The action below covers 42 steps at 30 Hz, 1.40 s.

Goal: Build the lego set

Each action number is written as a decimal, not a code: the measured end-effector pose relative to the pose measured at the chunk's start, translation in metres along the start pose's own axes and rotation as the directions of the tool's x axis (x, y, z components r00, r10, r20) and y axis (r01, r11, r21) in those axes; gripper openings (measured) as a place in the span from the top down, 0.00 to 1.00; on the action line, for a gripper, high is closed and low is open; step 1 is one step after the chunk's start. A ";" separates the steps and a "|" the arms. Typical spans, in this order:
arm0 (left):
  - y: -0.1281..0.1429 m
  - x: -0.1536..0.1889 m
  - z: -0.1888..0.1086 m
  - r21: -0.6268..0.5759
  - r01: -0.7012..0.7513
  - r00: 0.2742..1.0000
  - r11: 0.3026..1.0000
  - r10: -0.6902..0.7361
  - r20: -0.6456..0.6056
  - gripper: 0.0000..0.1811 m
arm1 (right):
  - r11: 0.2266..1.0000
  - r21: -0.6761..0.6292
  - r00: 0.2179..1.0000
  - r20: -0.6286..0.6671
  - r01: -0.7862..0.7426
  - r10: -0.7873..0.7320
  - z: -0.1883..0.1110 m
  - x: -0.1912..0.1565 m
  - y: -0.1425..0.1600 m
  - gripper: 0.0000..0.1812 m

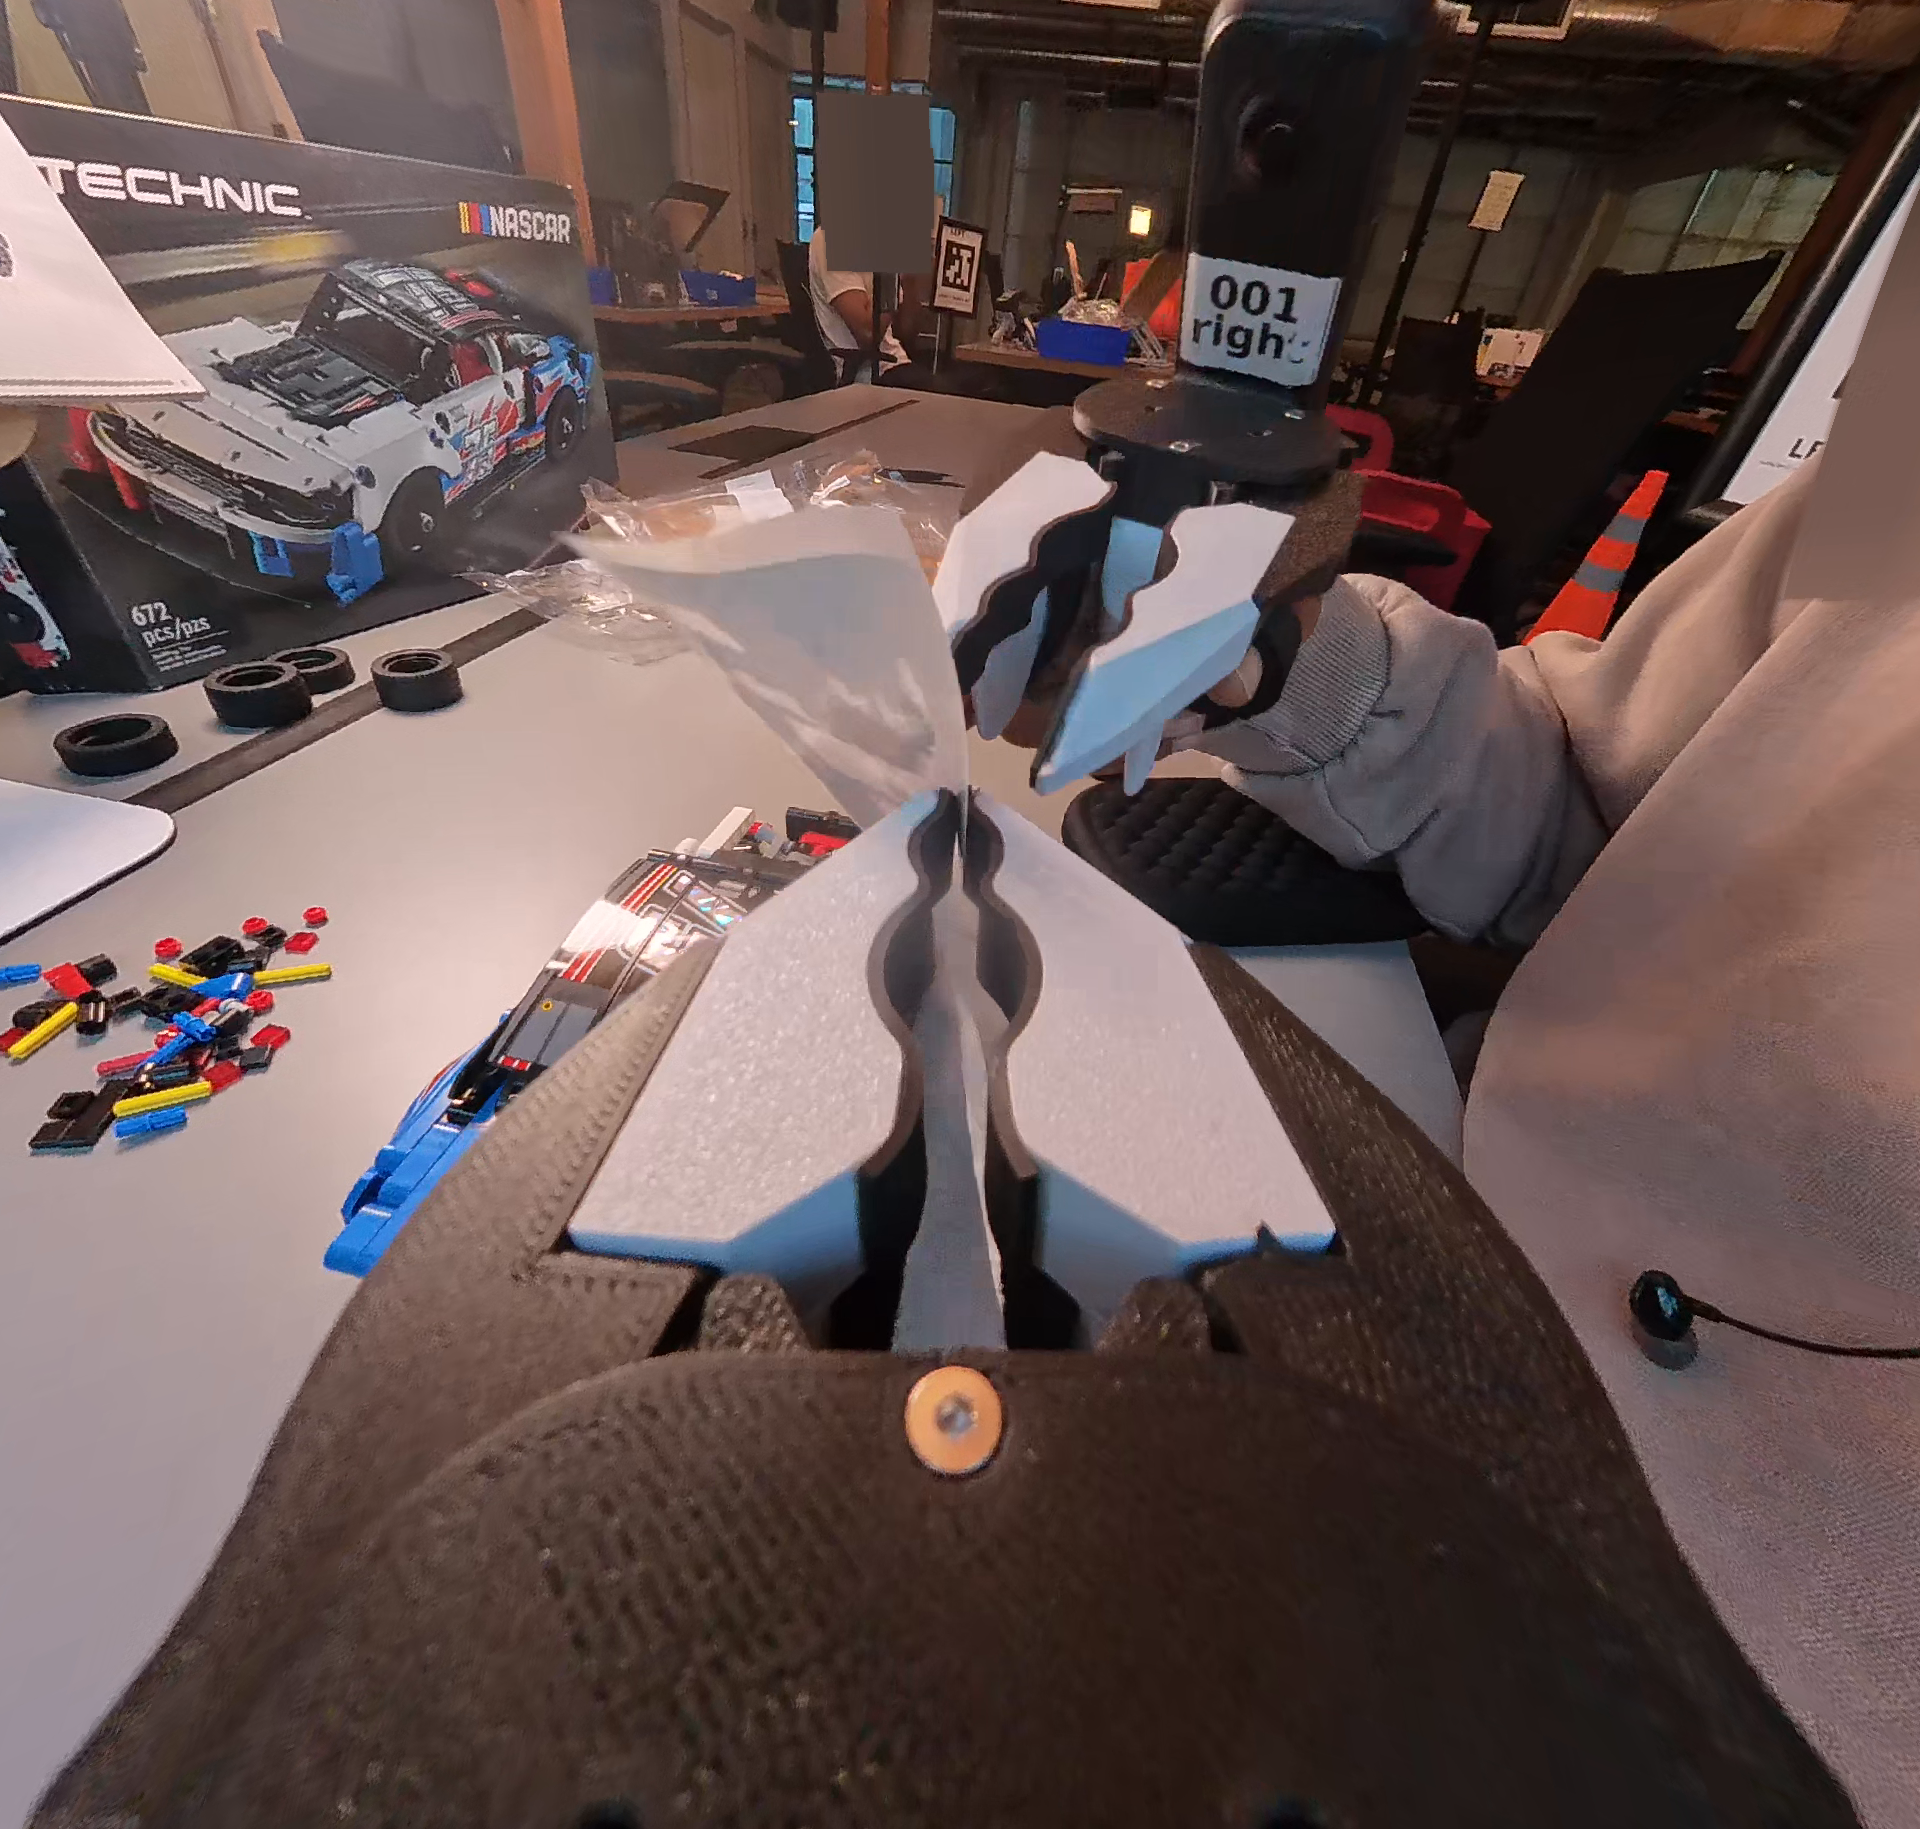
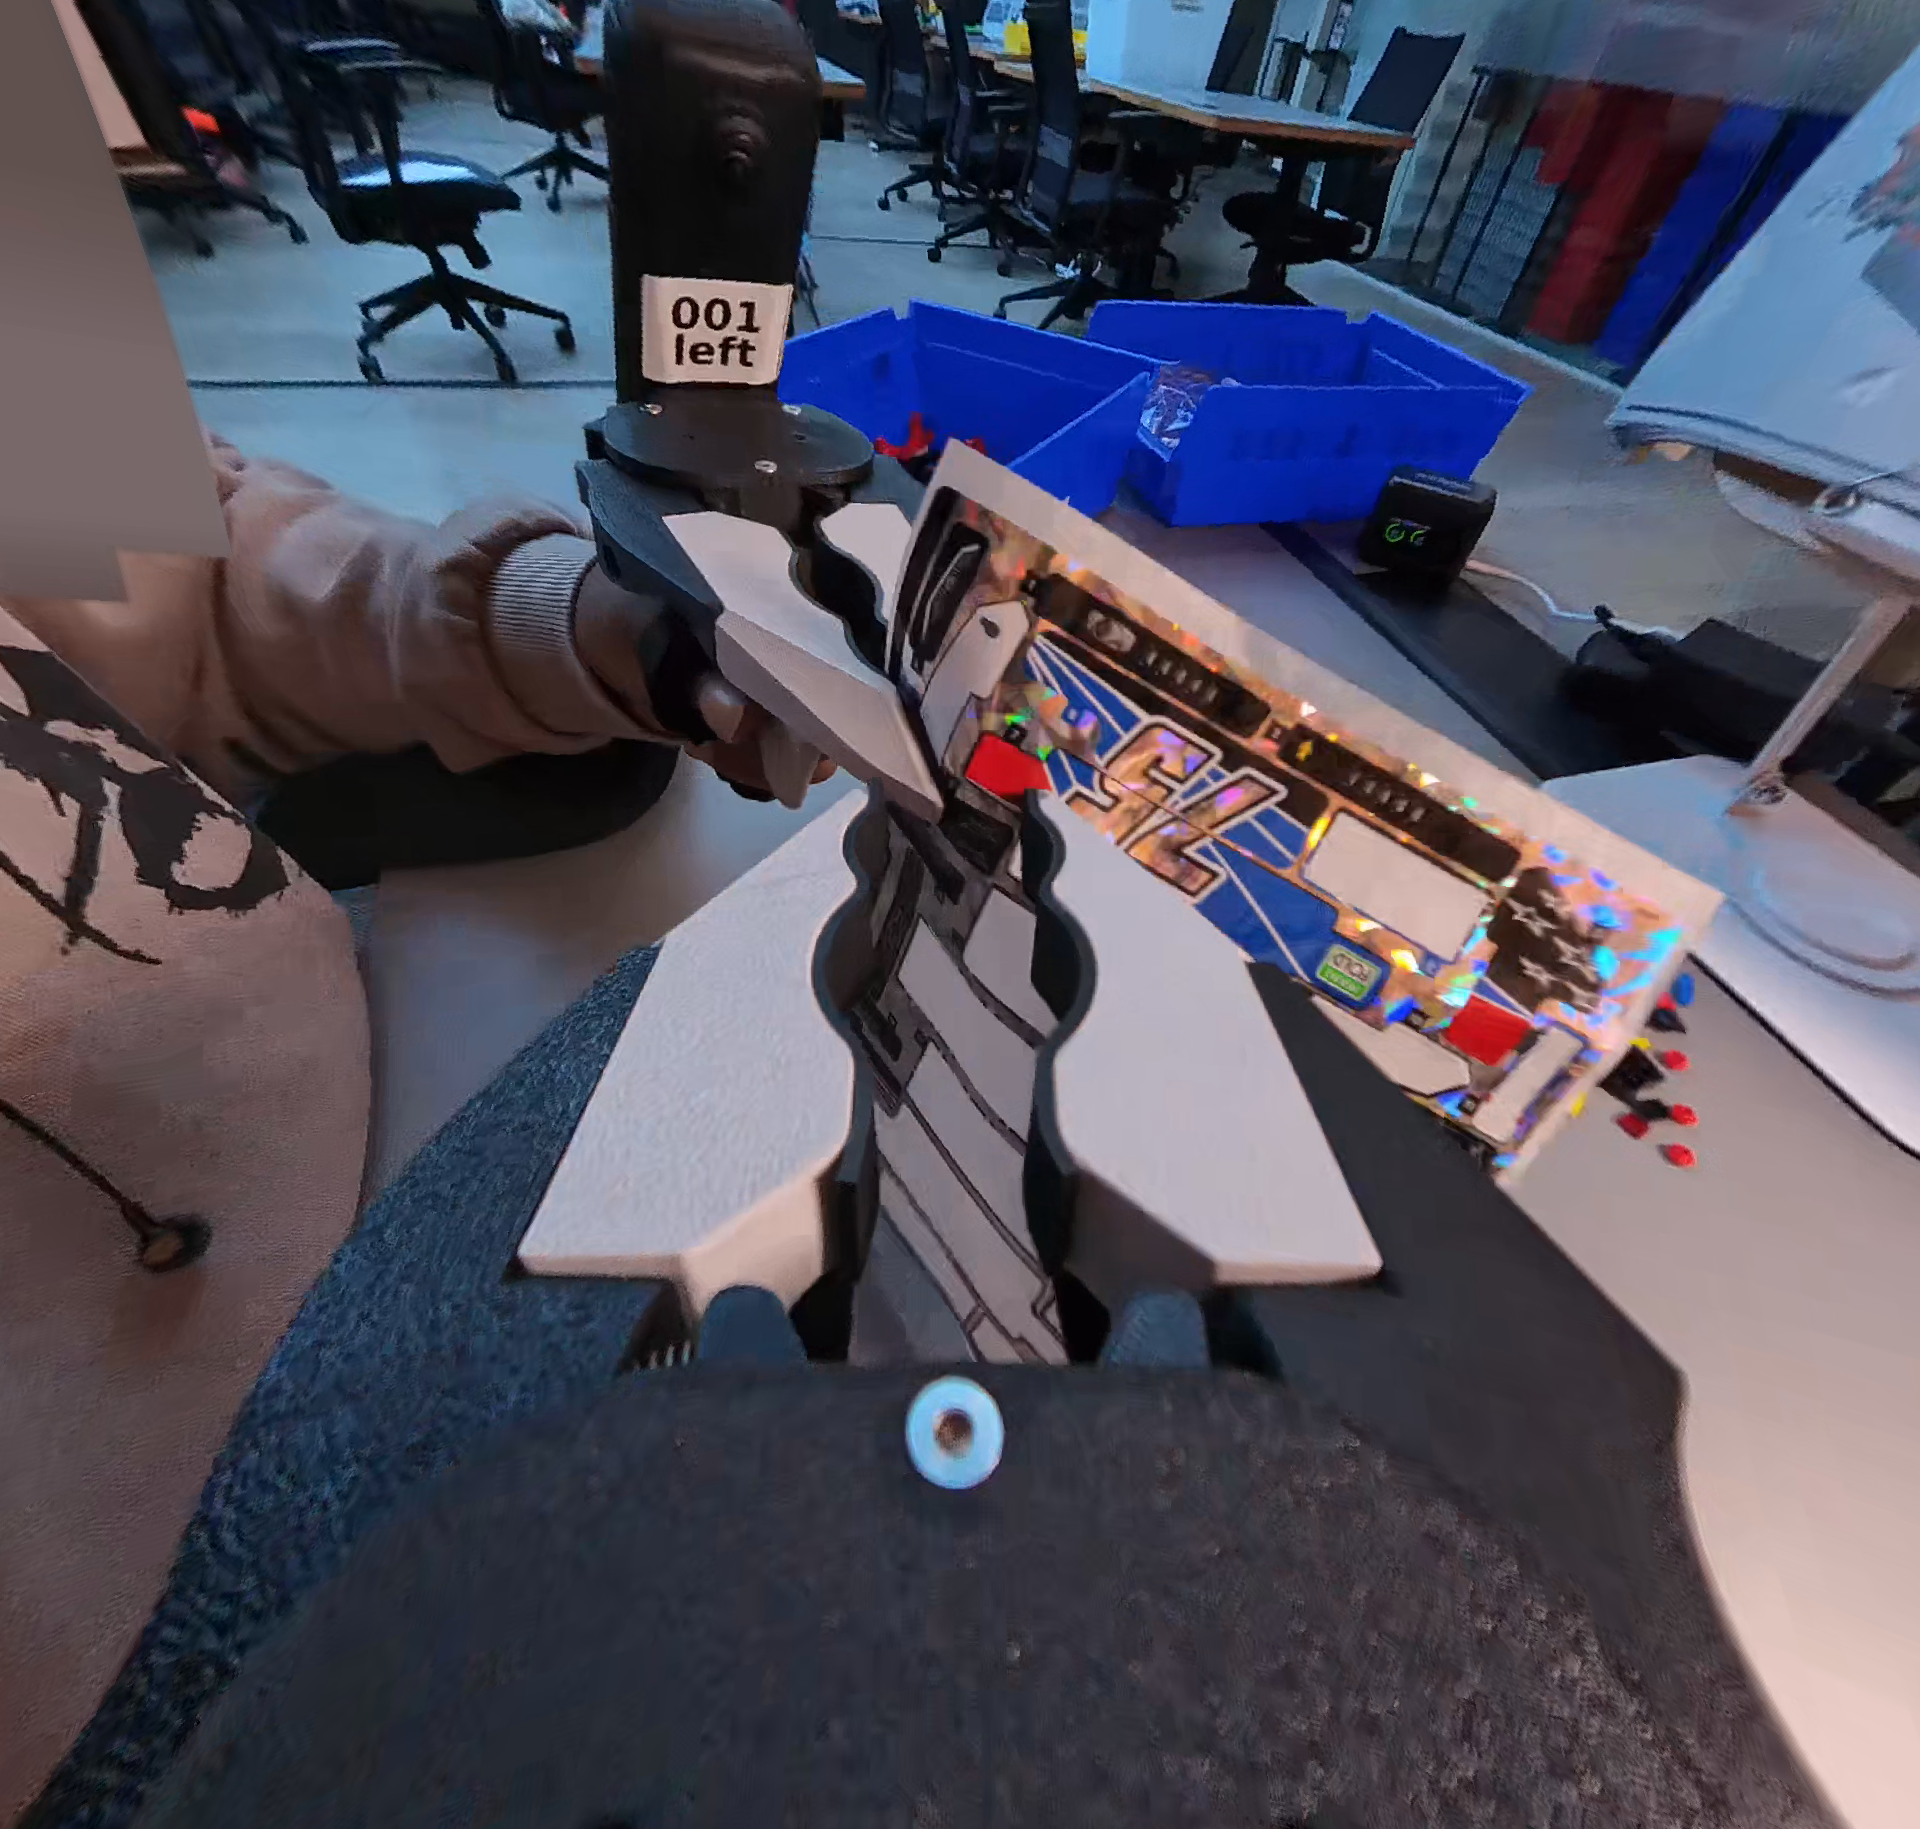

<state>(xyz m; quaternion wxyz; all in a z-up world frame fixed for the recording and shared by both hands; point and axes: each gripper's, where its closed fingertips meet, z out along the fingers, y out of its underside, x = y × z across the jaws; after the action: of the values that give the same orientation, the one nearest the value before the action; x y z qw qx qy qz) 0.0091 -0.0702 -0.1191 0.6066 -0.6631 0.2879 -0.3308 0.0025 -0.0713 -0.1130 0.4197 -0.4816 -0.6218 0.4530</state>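
A: We log the sticker sheet (image 2: 1299, 823) held up above the table (image 1: 436, 844), pinched in the left gripper (image 1: 961, 803), jaws clenched on its edge.

B: Agreed. In the left wrist view we see only the sheet's pale back (image 1: 821, 636). The right gripper (image 2: 951, 823) sits just beside the sheet; its jaws stand parted with the sheet between them, no contact that we can confirm.

A: Below the sheet on the table lies the partly built blue and black car (image 1: 520, 1062).

B: Left of the car, loose red, yellow, blue and black pieces (image 1: 156, 1021). Beyond those, four black tyres (image 1: 260, 693), then the set's box (image 1: 312, 408).

A: Behind the sheet in the right wrist view, blue bins (image 2: 1195, 408).
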 end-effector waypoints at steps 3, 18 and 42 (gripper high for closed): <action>-0.001 0.003 0.001 -0.001 -0.020 1.000 1.000 0.020 -0.002 1.00 | 0.999 -0.015 0.999 -0.015 0.033 -0.034 0.004 -0.002 -0.002 0.89; 0.006 0.035 0.001 -0.014 -0.323 0.943 0.946 0.321 -0.091 1.00 | 0.997 0.004 0.959 0.274 -0.083 0.078 -0.008 -0.028 0.002 0.97; 0.006 0.043 0.001 -0.016 -0.354 0.930 0.935 0.351 -0.107 1.00 | 1.000 0.001 0.944 0.330 -0.011 0.011 -0.014 -0.036 0.001 0.99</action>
<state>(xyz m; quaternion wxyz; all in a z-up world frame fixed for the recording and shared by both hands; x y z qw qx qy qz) 0.0365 -0.1036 -0.1210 0.6288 -0.5935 0.4386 -0.2450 0.0232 -0.1045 -0.1139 0.3078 -0.4018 -0.6800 0.5305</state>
